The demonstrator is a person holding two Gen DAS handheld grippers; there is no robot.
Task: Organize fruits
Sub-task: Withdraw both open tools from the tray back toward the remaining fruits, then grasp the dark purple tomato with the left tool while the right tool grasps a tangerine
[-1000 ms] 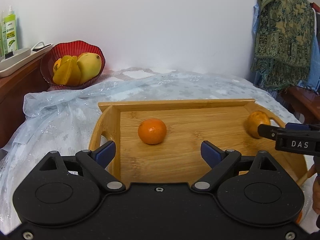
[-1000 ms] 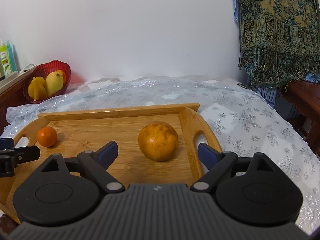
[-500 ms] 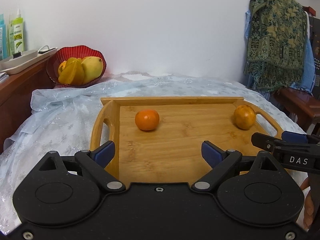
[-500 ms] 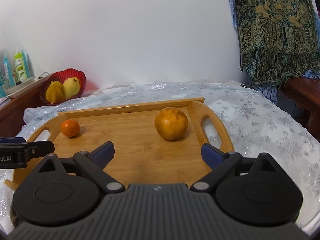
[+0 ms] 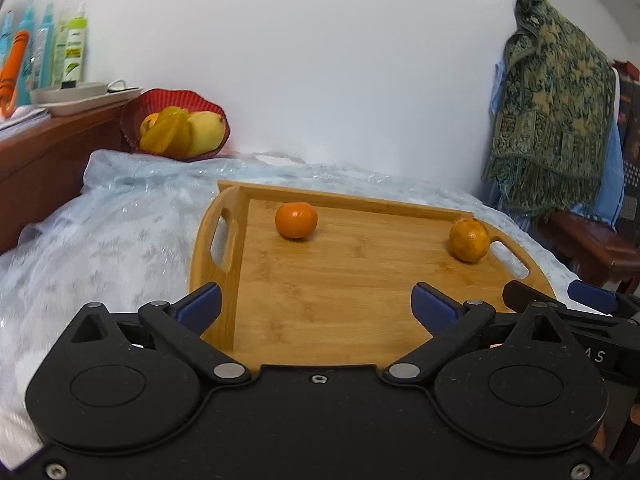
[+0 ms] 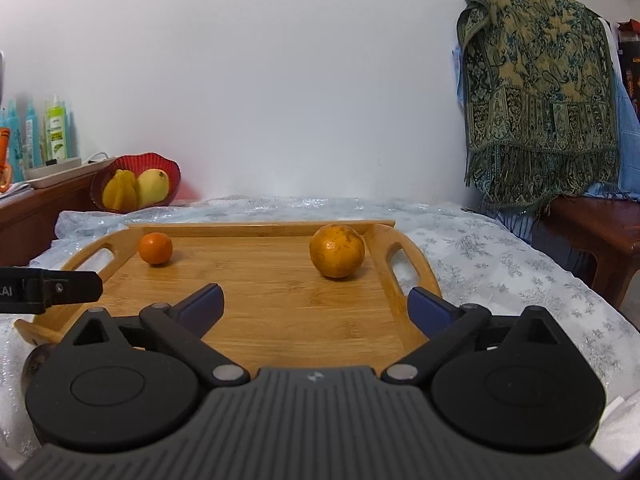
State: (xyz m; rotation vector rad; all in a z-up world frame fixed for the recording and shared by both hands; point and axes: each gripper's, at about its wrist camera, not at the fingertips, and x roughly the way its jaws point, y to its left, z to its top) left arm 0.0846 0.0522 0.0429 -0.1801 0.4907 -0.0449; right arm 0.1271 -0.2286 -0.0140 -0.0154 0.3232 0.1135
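Left wrist view: left gripper [image 5: 316,302] spread wide, holding nothing, over the near edge of the tray [image 5: 352,292]; tangerine [image 5: 296,220] at far left of the tray, orange [image 5: 469,239] at far right by the handle, bowl [image 5: 132,120] of fruit beyond on the cloth [image 5: 120,232]. Right wrist view: right gripper [image 6: 316,305] likewise spread and empty, orange [image 6: 337,250] ahead between its fingers, tangerine [image 6: 155,248] well apart to the left, left gripper's finger [image 6: 76,286] at the tray's left edge.

This is a lived-in room of a home. A snowflake-patterned tablecloth [image 6: 480,248] covers the table, a fringed patterned shawl [image 6: 536,92] hangs over clothing beside a dark wooden bench [image 6: 596,220], and a red bowl of fruit [image 5: 176,124] sits by the white wall [image 6: 280,80]. Toiletry bottles [image 5: 72,48] stand on a wooden cabinet [image 5: 44,152] to the left.
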